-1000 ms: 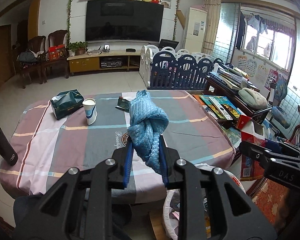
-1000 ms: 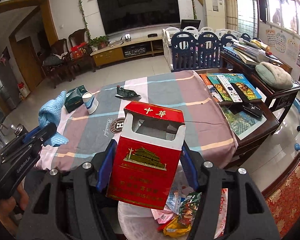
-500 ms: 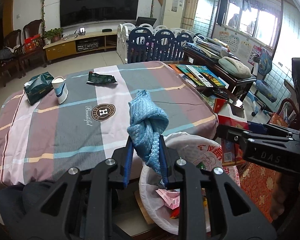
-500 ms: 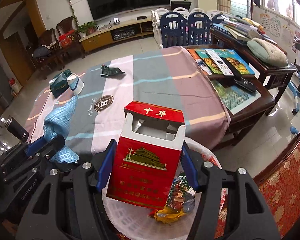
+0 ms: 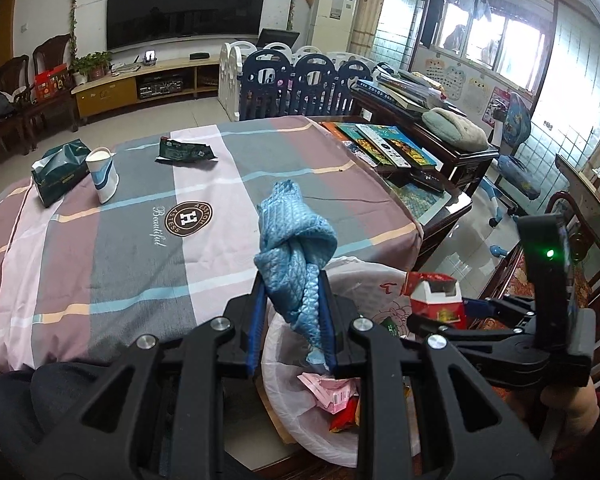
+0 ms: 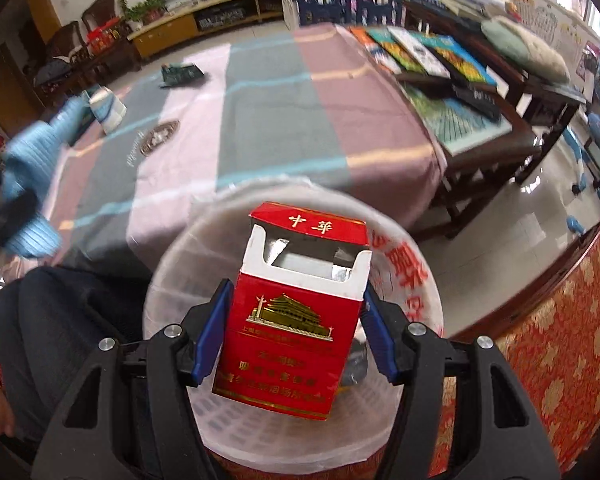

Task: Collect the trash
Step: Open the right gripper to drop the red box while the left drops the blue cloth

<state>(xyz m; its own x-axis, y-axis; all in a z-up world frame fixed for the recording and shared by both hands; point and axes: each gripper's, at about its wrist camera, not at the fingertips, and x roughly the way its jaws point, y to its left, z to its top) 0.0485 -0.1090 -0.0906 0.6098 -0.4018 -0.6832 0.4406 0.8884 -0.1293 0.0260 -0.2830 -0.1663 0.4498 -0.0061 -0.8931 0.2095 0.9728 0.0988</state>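
- A red cardboard cigarette pack (image 6: 290,320) with its flip lid open is clamped between the blue pads of the right gripper (image 6: 292,332), directly above a white-lined trash bin (image 6: 400,272).
- A knotted blue knitted cloth (image 5: 296,256) is pinched in the left gripper (image 5: 292,320), above the bin's near rim.
- The bin stands just beside a table with a striped pink and grey cloth (image 5: 112,264).
- On the table, well away from the bin, are a paper cup (image 5: 102,172), a dark green tissue pack (image 5: 58,172) and a green wrapper (image 5: 184,152).
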